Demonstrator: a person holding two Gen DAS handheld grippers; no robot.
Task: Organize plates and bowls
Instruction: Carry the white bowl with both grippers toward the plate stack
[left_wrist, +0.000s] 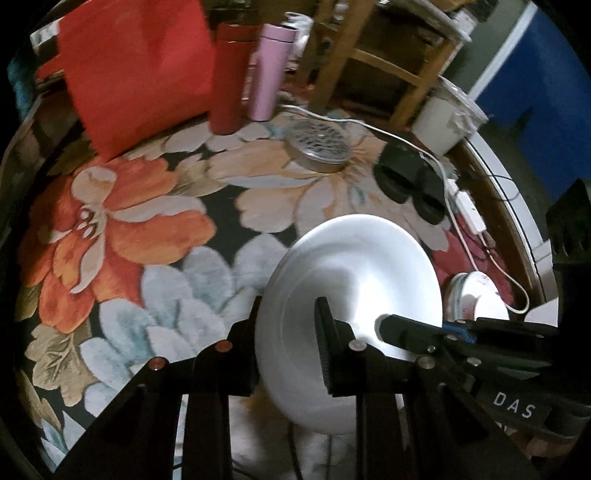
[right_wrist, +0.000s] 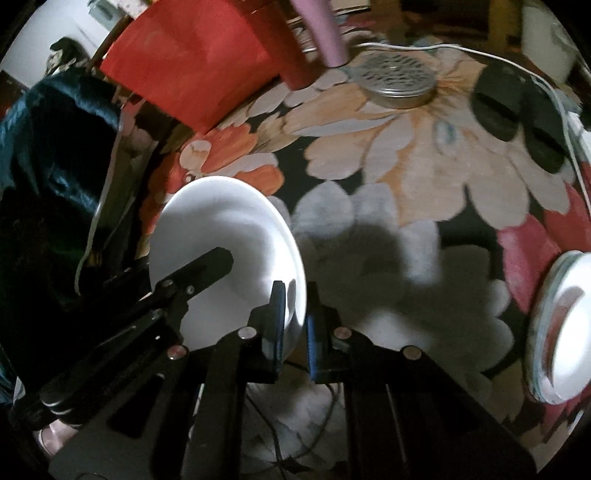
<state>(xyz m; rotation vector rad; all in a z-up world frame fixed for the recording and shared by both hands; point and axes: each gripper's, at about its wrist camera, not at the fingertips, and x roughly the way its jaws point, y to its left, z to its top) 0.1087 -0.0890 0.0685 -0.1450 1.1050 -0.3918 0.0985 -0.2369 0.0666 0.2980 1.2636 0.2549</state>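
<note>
While both tongs grip it, one white plate (left_wrist: 354, 280) hangs tilted above the flowered tabletop (left_wrist: 147, 236), its face bright under the light. Left tongs (left_wrist: 288, 328): jaws nearly together, pinching the plate's near-left rim; one finger lies on the plate's upper face, the other sits behind the rim. Right tongs (right_wrist: 295, 310): jaws pressed almost fully together on the opposite rim (right_wrist: 295, 295), one blue-padded finger on either side of the thin edge. In each wrist view the other tongs reach in across the plate's face from the side: from the right in the left view (left_wrist: 399, 332), from the left in the right view (right_wrist: 207, 269). The plate casts a broad shadow on the cloth beneath it, seen in the right view.

A stack of dishes (right_wrist: 561, 332) with patterned rims rests on the tabletop, well apart from the plate, at the right edge of the right view; whether these are plates or bowls cannot be told. The same stack (left_wrist: 476, 295) shows in the left view, just past the plate's right rim.

Farther back on the tabletop: a red bag (left_wrist: 136, 70), a red flask (left_wrist: 229, 77) and a pink flask (left_wrist: 269, 70) standing upright side by side, a round metal tin (left_wrist: 317, 147) with a perforated lid, two dark cylinders (left_wrist: 410, 181) lying together, and a white cable (left_wrist: 369, 125) running to a white adapter (left_wrist: 469, 206). Motion blur softens the edges in both views.
</note>
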